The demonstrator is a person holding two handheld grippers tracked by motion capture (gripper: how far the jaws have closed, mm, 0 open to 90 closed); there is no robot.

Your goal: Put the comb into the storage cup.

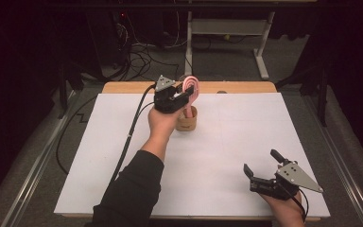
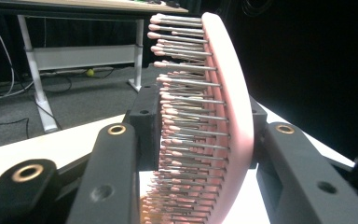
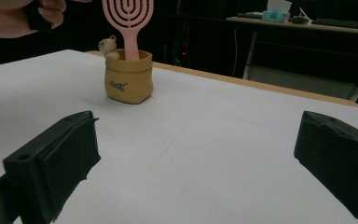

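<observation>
A pink hairbrush (image 1: 190,87) stands upright with its handle in a small tan pot (image 1: 186,121) near the back middle of the table. My left gripper (image 1: 179,96) is shut on the brush head; in the left gripper view the bristles and pink back (image 2: 230,93) sit between the two black jaws. The right gripper view has the pot (image 3: 128,77) and the brush (image 3: 128,18) far off, with a hand (image 3: 9,16) beside the brush head. My right gripper (image 1: 261,161) rests open near the front right of the table, nothing between its jaws (image 3: 196,158).
A white sheet (image 1: 123,165) covers the wooden table. A little bear figure (image 3: 107,45) peeks over the pot's rim. Cables and a desk frame (image 1: 227,28) lie on the floor beyond the table's far edge.
</observation>
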